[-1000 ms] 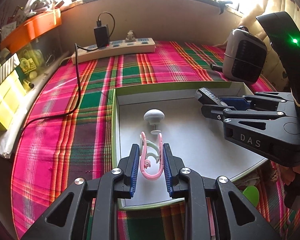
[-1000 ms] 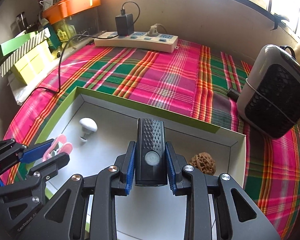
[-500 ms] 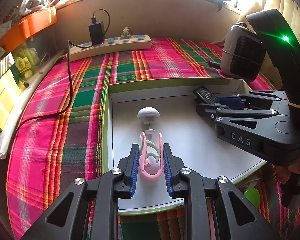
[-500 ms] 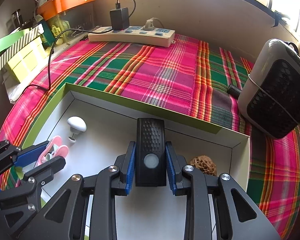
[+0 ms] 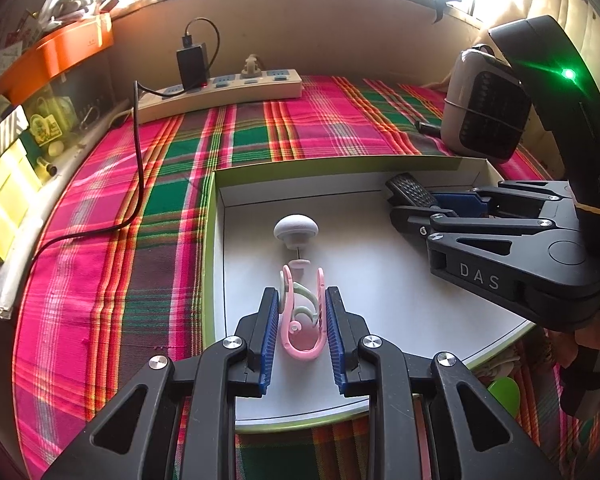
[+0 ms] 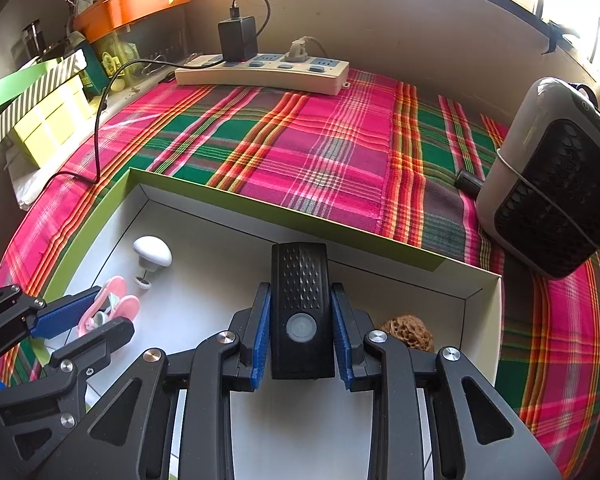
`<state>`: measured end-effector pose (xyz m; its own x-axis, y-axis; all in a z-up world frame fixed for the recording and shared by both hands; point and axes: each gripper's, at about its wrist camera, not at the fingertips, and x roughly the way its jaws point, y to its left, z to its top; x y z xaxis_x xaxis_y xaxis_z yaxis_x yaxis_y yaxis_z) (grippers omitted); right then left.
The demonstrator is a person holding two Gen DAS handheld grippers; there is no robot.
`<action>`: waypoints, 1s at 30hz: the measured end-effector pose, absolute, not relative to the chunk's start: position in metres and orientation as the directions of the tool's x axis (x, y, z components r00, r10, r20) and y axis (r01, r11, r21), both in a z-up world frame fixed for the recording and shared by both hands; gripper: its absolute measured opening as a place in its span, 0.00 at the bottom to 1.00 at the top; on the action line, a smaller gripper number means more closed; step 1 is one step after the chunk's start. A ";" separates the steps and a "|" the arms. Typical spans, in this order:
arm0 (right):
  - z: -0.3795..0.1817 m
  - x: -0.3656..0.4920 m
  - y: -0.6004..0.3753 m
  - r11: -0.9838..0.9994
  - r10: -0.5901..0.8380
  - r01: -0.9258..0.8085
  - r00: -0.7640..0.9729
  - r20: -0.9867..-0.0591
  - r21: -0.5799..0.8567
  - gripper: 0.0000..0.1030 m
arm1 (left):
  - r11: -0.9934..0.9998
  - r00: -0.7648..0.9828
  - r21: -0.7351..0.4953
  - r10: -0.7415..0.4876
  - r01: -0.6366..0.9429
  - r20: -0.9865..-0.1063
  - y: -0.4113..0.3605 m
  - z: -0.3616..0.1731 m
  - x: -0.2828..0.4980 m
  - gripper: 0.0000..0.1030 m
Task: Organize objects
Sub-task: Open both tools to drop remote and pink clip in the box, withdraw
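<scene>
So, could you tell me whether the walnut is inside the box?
Inside: the walnut sits on the box floor, near its right wall.

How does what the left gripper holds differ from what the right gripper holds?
The left gripper clamps a pink clip, thin, curved and open-looped; the right gripper clamps a black device, a solid rectangular block with a round button and textured top. Both are gripped by their sides over the white box.

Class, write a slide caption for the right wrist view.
Right tool grips a black flashlight above the white tray, walnut beside it.
</scene>
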<state>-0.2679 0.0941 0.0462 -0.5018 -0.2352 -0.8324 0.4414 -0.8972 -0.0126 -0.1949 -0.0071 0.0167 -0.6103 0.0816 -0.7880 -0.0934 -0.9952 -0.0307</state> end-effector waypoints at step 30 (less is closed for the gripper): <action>0.065 -0.247 0.113 -0.911 -0.269 0.410 -0.533 -0.802 0.033 0.41 | -0.996 -0.631 -0.046 0.088 -0.083 -0.771 -0.007 0.033 -0.172 0.33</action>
<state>-0.2472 0.1132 0.0650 -0.5332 -0.2691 -0.8021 0.4101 -0.9114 0.0331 -0.1723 -0.0074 0.0327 -0.6306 0.0879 -0.7711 -0.0829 -0.9955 -0.0458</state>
